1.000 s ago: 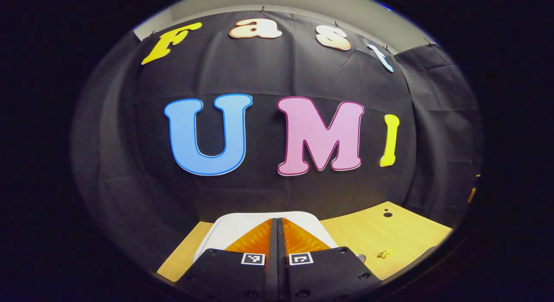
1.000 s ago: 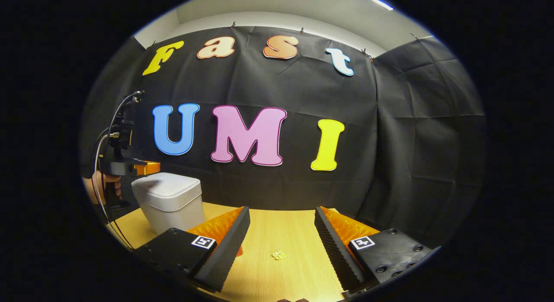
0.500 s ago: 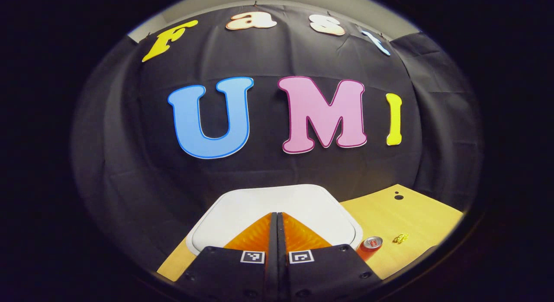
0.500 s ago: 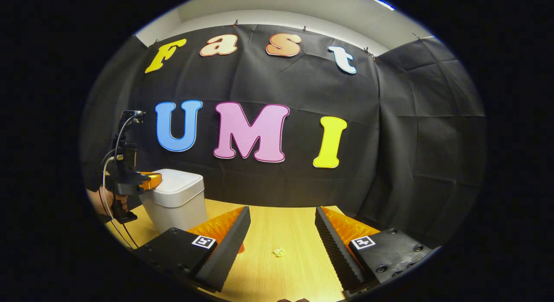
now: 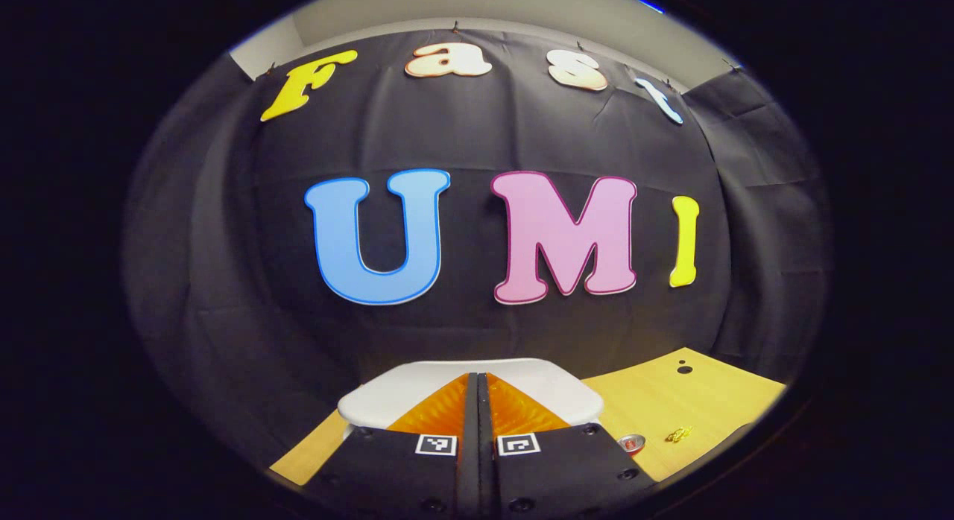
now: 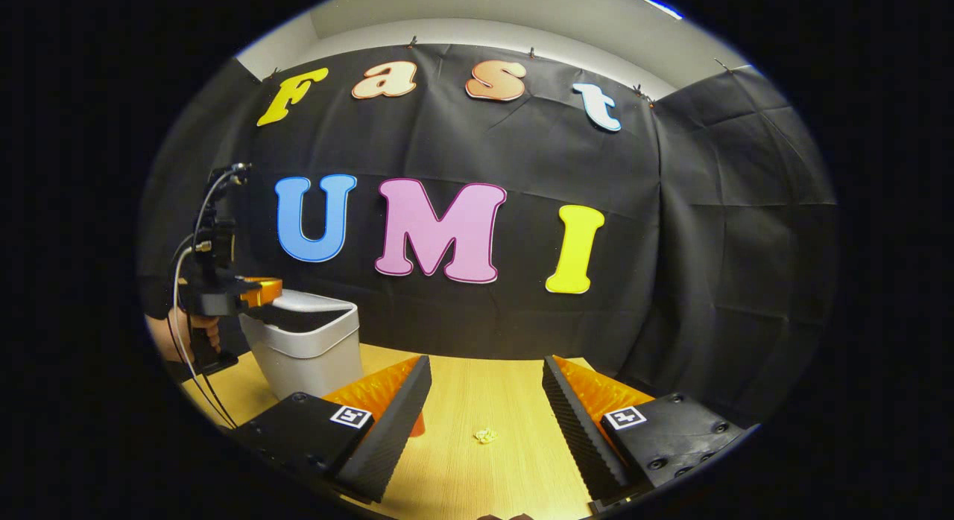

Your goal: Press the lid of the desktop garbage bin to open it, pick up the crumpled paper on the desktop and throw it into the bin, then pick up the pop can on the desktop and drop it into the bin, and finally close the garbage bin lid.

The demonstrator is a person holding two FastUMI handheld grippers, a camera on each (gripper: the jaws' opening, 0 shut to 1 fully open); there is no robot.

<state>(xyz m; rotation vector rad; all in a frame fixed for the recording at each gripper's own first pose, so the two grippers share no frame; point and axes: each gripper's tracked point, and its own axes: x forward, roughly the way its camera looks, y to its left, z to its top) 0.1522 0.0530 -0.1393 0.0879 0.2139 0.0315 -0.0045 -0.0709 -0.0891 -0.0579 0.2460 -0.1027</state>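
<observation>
Left gripper (image 5: 478, 390) pressed together, tips on bin lid (image 5: 551, 390), lid lifting ajar. Right gripper (image 6: 486, 386) spread above counter (image 6: 477, 390). Crumpled paper (image 6: 486, 435) near, likely light, soft: pinch across middle.

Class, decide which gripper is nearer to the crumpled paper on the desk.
Right. The right gripper hangs open just short of the crumpled paper; the left gripper sits far off at the bin lid.
</observation>
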